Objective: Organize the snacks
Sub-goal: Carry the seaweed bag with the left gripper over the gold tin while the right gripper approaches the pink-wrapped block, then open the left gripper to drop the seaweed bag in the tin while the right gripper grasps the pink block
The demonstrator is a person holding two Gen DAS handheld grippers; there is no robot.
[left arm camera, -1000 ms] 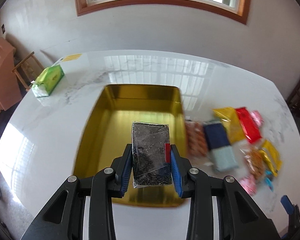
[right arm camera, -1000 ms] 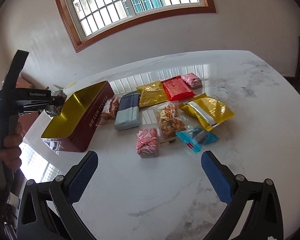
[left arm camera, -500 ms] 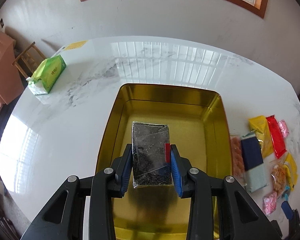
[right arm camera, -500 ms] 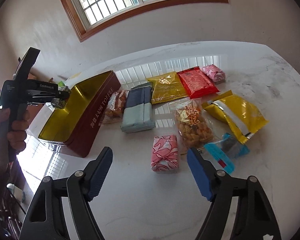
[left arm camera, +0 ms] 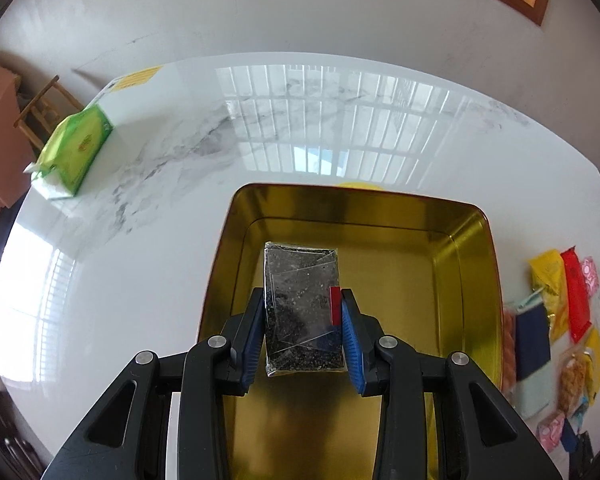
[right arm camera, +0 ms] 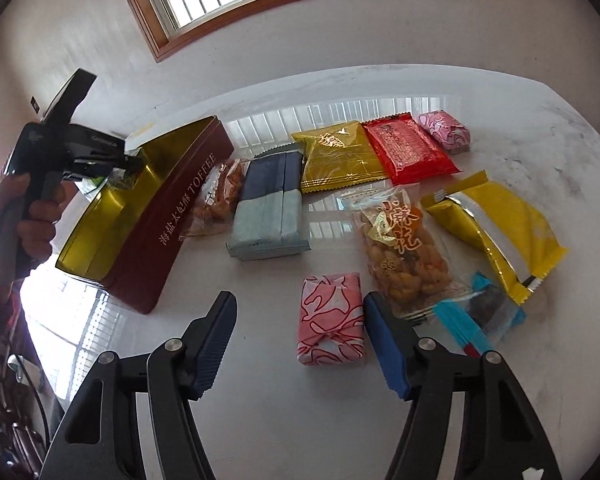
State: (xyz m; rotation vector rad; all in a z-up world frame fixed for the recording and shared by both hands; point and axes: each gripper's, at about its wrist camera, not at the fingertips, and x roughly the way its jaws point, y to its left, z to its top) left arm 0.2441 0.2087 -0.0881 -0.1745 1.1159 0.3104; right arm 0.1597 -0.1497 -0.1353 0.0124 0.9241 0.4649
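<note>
Closest in the left wrist view, the left gripper [left arm camera: 302,332] has its blue ribbed pads clamped on both sides of a clear packet of dark, grainy filling [left arm camera: 302,312], flat and rectangular with a small red tab at one edge. The packet hangs over the open tin [left arm camera: 478,280], above its near left part; whether it touches the bottom I cannot tell. From here only the tin's glossy gold inside with rounded corners shows. Beyond the tin, on the far left of the white marble table [left arm camera: 160,272], lies a soft green tissue pack [left arm camera: 74,148].

The right wrist view gives what the left one misses: the tin's dark red outer wall printed with gold lettering, and a hand [right arm camera: 36,216] gripping the left tool's handle over the tin's far end. The right gripper [right arm camera: 300,320] has just been closing and now stands half wide, its pads not pressing anything; the pink patterned wrapped block [right arm camera: 332,320] lies between them, next to the right-hand pad. Right of the tin lie a two-tone blue and grey slab [right arm camera: 270,208], a clear crinkly bag of fried golden twists [right arm camera: 400,256], a yellow foil pouch [right arm camera: 496,228], and further off a gold pouch [right arm camera: 340,156] and a shiny red one [right arm camera: 408,150].
</note>
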